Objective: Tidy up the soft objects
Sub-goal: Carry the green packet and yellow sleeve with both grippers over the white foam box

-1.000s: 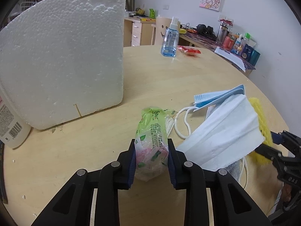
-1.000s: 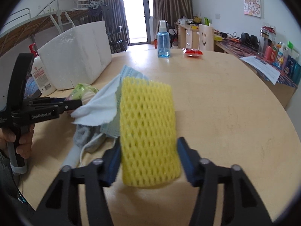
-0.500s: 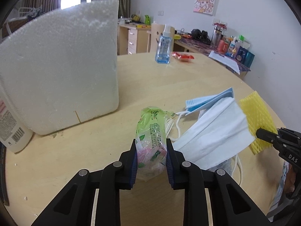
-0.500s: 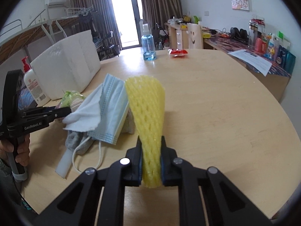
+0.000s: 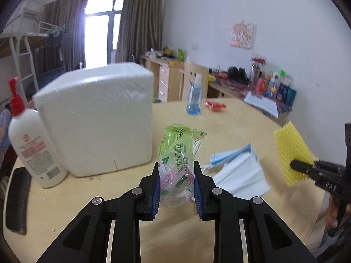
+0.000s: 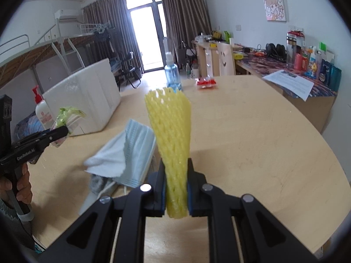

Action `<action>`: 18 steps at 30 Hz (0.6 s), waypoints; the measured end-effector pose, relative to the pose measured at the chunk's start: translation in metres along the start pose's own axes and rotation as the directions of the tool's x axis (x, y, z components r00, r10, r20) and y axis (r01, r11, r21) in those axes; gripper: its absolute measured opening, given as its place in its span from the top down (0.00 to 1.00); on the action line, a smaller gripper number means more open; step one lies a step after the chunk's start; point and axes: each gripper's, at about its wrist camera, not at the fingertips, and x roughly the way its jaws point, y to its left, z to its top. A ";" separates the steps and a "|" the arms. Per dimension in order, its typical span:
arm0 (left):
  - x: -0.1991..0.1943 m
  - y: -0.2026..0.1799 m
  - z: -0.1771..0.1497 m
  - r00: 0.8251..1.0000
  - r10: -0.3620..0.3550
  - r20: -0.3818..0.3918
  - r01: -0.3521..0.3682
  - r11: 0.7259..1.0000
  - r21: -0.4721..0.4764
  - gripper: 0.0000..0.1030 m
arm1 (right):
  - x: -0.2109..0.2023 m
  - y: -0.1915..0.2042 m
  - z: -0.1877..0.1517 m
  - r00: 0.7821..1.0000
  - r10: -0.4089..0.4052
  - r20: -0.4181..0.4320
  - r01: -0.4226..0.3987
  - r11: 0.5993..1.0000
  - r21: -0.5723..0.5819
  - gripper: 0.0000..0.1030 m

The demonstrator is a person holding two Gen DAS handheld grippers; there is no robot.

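Note:
My left gripper [image 5: 176, 178] is shut on a green and pink tissue pack [image 5: 178, 153], which it holds above the round wooden table [image 5: 230, 118]. A yellow foam net [image 6: 170, 129] is pinched flat by my right gripper [image 6: 176, 175], shut on it and lifted off the table. The net [image 5: 291, 153] and the right gripper [image 5: 295, 164] also show at the right of the left wrist view. Blue and white face masks [image 6: 129, 151] lie in a pile on the table between the two grippers. The tissue pack [image 6: 65, 115] in the left gripper [image 6: 63, 131] shows at the left of the right wrist view.
A white foam box [image 5: 98, 116] stands on the table at the left, with a lotion bottle [image 5: 33, 140] beside it. A blue spray bottle [image 5: 194, 97] and a red packet [image 5: 216, 105] sit at the far side. A hand [image 6: 19, 186] grips the left handle.
The right jaws closed on the yellow net and squeezed it narrow. Both grippers rose from the table with their loads, and both views tipped up to show more of the room.

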 end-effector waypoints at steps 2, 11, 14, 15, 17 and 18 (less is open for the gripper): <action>-0.011 0.000 0.004 0.999 0.010 0.034 -0.010 1.000 -0.016 0.74 | -0.003 0.002 0.001 1.000 0.008 0.012 -0.008 1.000 -0.006 0.83; -0.044 0.000 0.006 0.992 0.077 0.102 -0.071 0.996 -0.062 0.74 | -0.012 0.020 0.013 0.995 0.075 0.069 -0.072 0.996 -0.053 0.83; -0.055 0.004 0.004 0.988 0.109 0.106 -0.100 0.992 -0.083 0.73 | -0.011 0.029 0.018 0.991 0.105 0.077 -0.100 0.992 -0.073 0.83; -0.058 0.005 0.003 0.987 0.121 0.110 -0.111 0.990 -0.086 0.73 | -0.011 0.034 0.020 0.990 0.119 0.082 -0.112 0.990 -0.081 0.83; -0.066 0.009 0.002 0.981 0.153 0.118 -0.142 0.985 -0.096 0.73 | -0.010 0.040 0.023 0.986 0.141 0.088 -0.132 0.986 -0.098 0.83; -0.071 0.013 0.000 0.978 0.170 0.122 -0.158 0.982 -0.101 0.73 | -0.009 0.044 0.024 0.985 0.150 0.090 -0.140 0.984 -0.107 0.83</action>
